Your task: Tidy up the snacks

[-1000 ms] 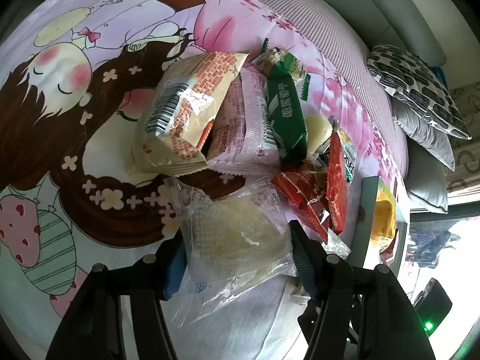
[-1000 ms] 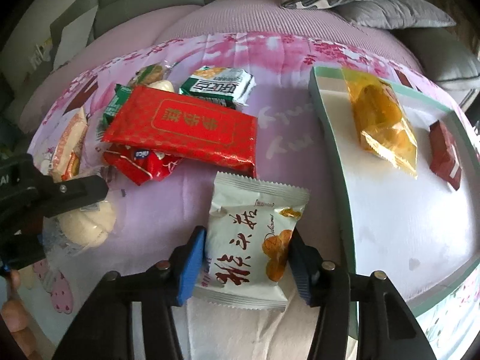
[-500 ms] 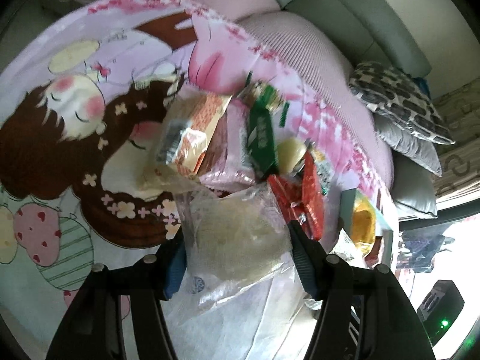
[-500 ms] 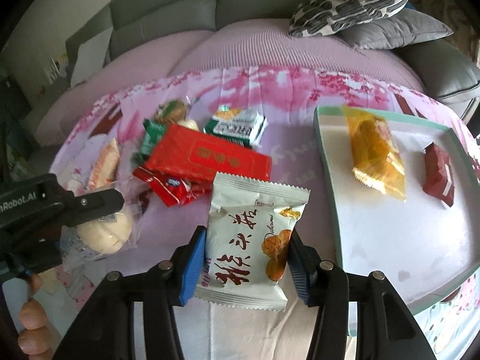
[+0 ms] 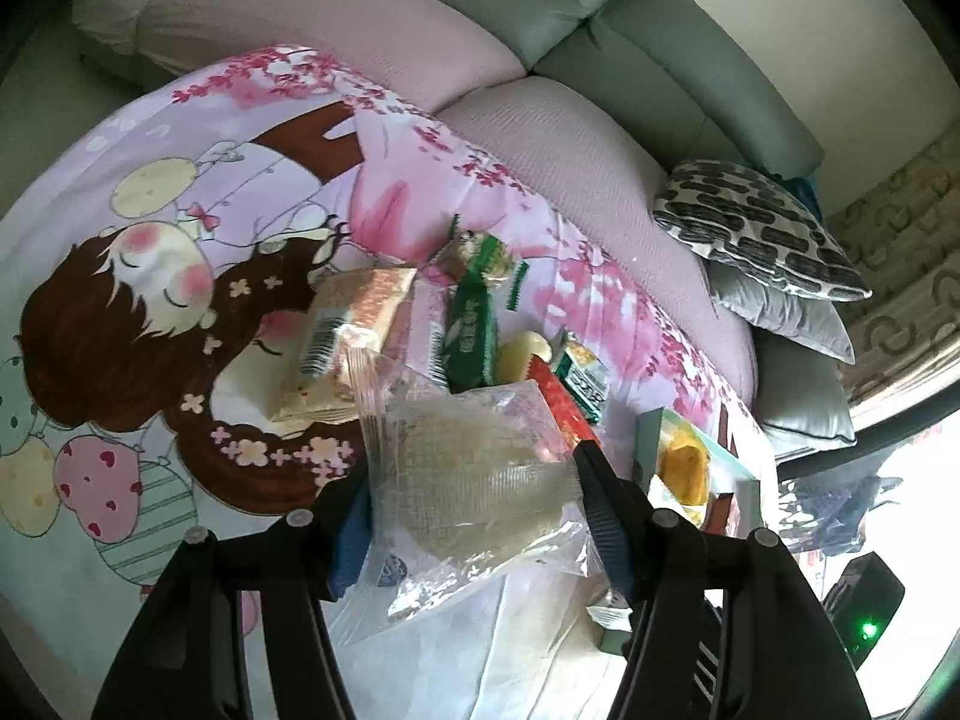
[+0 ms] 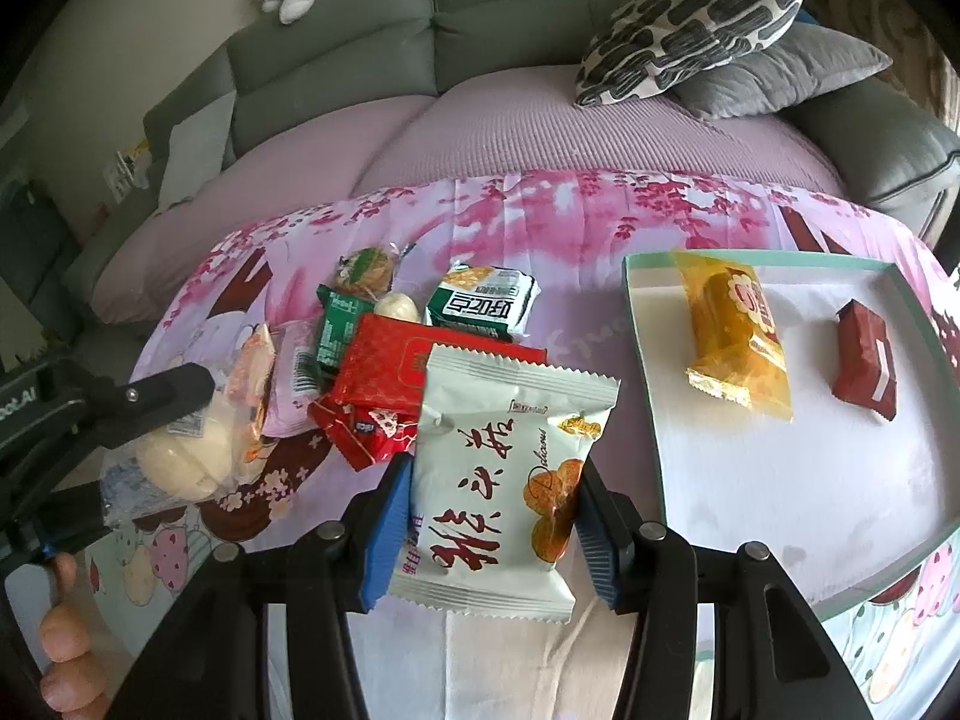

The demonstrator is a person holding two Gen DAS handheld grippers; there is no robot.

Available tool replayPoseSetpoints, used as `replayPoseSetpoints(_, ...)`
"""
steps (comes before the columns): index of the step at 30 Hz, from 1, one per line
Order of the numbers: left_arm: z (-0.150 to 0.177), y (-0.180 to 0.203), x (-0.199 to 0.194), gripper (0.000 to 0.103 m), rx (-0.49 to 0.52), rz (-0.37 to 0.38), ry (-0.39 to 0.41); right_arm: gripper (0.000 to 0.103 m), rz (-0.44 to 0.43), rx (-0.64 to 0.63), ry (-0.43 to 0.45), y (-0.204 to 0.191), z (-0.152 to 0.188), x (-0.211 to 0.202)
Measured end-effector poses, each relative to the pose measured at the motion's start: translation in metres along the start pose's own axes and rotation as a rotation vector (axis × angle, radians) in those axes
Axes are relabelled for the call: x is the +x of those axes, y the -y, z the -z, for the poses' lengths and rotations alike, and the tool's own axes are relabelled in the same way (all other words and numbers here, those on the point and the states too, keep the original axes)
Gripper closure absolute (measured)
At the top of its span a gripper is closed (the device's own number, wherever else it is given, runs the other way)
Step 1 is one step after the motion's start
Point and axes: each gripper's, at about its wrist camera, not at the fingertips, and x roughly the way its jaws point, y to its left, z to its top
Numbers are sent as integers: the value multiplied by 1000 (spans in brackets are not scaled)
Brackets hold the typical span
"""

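My left gripper (image 5: 474,498) is shut on a clear bag with a pale bun (image 5: 474,468) and holds it above the cartoon cloth; the bag also shows in the right wrist view (image 6: 180,456). My right gripper (image 6: 489,522) is shut on a white cracker packet (image 6: 504,480), held above the cloth left of the white tray (image 6: 780,480). A yellow packet (image 6: 735,336) and a dark red packet (image 6: 864,369) lie in the tray. A pile of snacks remains on the cloth: a red packet (image 6: 414,372), a green-white packet (image 6: 483,303), a green bar (image 5: 474,330).
The cloth (image 5: 150,240) covers a low surface in front of a grey sofa (image 6: 360,48). Patterned and grey cushions (image 6: 708,24) lie on the sofa behind the tray. A person's fingers (image 6: 60,630) grip the left tool's handle.
Both grippers have risen with their packets: the pile and tray look smaller and farther below, and more of the sofa shows.
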Motion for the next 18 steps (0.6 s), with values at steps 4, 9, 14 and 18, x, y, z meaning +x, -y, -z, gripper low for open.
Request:
replayPoseSetpoints(4,4,16,2,39,42,22,4,49,1,30,2,10,-1,-1)
replayPoseSetpoints(9,12,41,9,39,112,54,-5,48,41,106,30,41,-8,-11)
replayPoseSetpoints(14,24,70,19,39,205,92,-20,49,157,219,60,91,-14,-23)
replayPoseSetpoints(18,38,104,33,39,294,154,-51,49,237,317,78,134,-12,-31)
